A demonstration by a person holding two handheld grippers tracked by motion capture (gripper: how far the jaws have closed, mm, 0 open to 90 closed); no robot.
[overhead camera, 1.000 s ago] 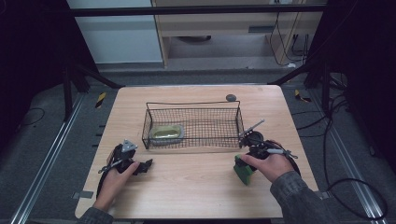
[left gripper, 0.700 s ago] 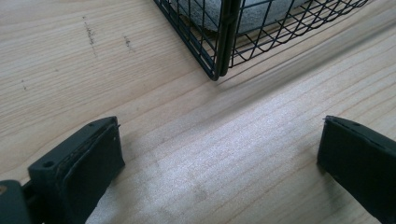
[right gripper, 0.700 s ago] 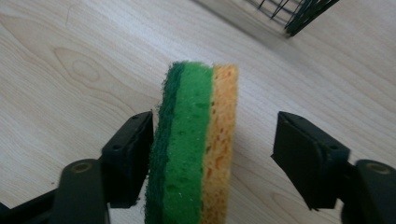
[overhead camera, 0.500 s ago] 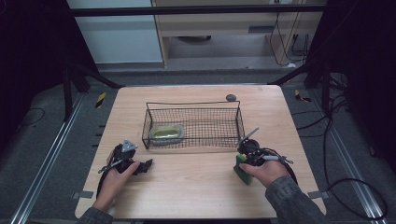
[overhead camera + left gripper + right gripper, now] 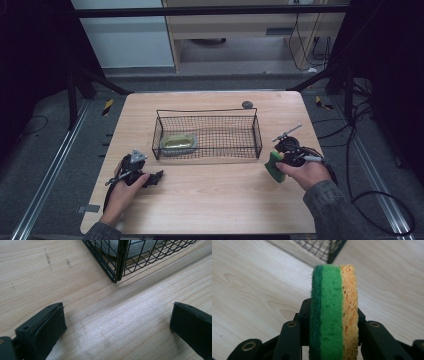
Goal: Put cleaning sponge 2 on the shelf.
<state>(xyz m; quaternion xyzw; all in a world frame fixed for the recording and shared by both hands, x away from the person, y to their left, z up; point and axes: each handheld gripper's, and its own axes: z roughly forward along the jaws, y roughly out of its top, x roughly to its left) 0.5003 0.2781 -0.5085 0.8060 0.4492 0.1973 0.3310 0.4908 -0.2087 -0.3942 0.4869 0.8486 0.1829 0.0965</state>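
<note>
One yellow-green sponge (image 5: 178, 142) already lies in the wire basket (image 5: 257, 136), while the right claw (image 5: 276, 164) clamps a second sponge (image 5: 333, 315) just outside it and the left claw (image 5: 152, 178) rests wide open, empty, on the worktop (image 5: 215, 200).

Legible text, labels, brands, numbers, signs: none. Wire basket (image 5: 207, 135): unmarked. Sponge (image 5: 334, 312), just beside the basket's right end: no print on its green or yellow faces. Wooden table (image 5: 210, 200) around the basket: bare grain, no lettering.
</note>
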